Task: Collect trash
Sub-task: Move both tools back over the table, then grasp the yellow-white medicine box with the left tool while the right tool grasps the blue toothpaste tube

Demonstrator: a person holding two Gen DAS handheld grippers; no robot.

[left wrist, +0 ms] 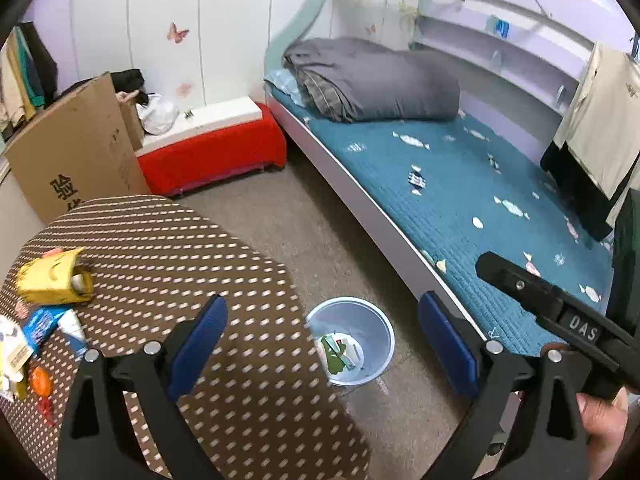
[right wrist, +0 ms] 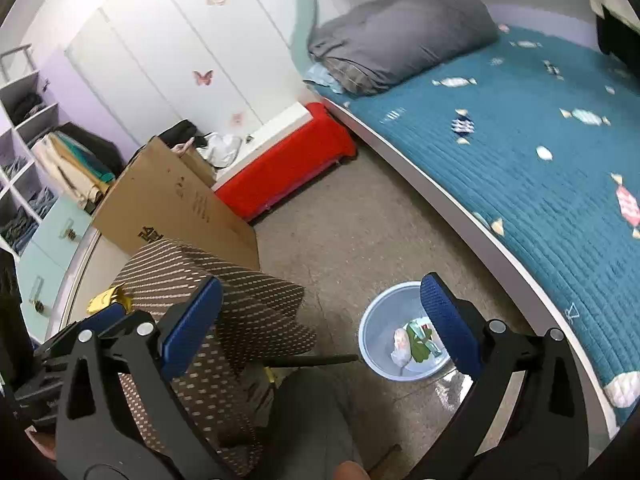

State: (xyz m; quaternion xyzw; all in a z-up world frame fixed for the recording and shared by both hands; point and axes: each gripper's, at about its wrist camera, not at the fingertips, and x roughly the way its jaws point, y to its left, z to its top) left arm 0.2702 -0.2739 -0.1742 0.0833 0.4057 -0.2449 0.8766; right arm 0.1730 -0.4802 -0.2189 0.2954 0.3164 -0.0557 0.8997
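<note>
At nine o'clock in the left wrist view, the remaining trash [left wrist: 44,312] sits bunched at the near edge of the polka-dot counter [left wrist: 192,264]: a crumpled yellow wrapper [left wrist: 54,282], a blue and white packet [left wrist: 42,326] and an orange scrap [left wrist: 40,384] lie touching or just beside one another, likely gathered there so each piece is an easy reach. The left claw [left wrist: 324,344] stands wide apart with nothing between its blue pads [left wrist: 200,340], hanging above the counter's edge and the floor, which suggests it has nothing left to carry.

At six o'clock, just beside the counter and near the bed [left wrist: 460,208], the pale blue bin [left wrist: 352,344] stands upright on the floor, low enough that pieces can be dropped into it from above. It already holds green and white wrappers [left wrist: 340,354].

In the right wrist view the bin [right wrist: 380,332] lies at five o'clock, between the counter [right wrist: 240,312] and the bed frame. The right claw [right wrist: 324,320] is also spread wide and empty, one pad partly covering the bin's rim. A white wad [right wrist: 402,346] and green packaging [right wrist: 420,340] rest in the bin's bottom.

Judging from the pile left on the counter, the task is partway done, and the next pickup probably belongs to the left claw
</note>
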